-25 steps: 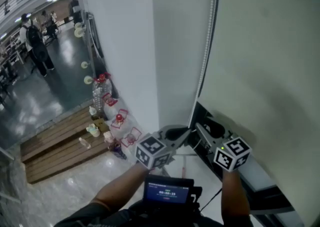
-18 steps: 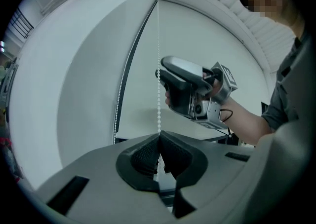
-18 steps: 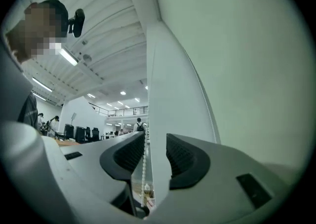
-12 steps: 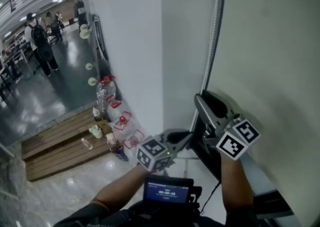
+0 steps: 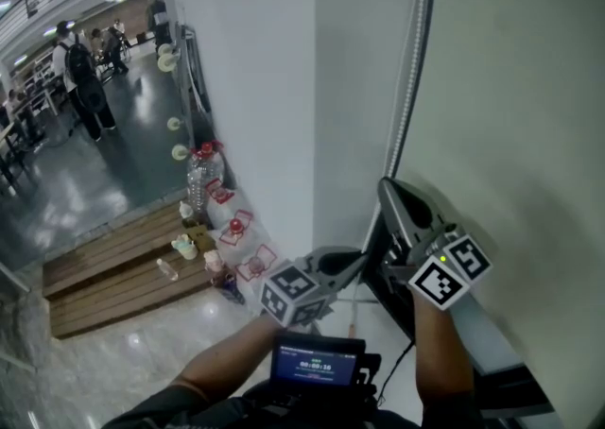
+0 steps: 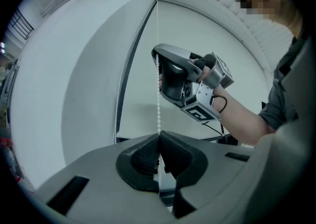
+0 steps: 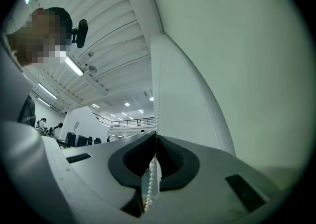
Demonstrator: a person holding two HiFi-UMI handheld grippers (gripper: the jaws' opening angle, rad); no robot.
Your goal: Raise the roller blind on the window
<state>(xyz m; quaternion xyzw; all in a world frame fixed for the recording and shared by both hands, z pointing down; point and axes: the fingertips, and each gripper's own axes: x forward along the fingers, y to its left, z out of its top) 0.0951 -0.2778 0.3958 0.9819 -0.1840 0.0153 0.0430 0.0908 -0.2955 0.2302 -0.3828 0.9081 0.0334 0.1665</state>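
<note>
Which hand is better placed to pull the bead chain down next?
Likely right. The right gripper sits higher on the bead chain, its fingers just closed on it; the left gripper grips lower.

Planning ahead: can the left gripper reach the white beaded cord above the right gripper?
Probably, after letting go: the left gripper is shut on the cord below; above the right gripper, jaws just closed on it, it hangs clear.

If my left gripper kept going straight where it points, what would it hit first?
Probably the roller blind: the left gripper, shut on the bead chain, aims at the fabric just under the right gripper, which has just closed on the same chain higher up. Depth unclear; it might clip that gripper first.
</note>
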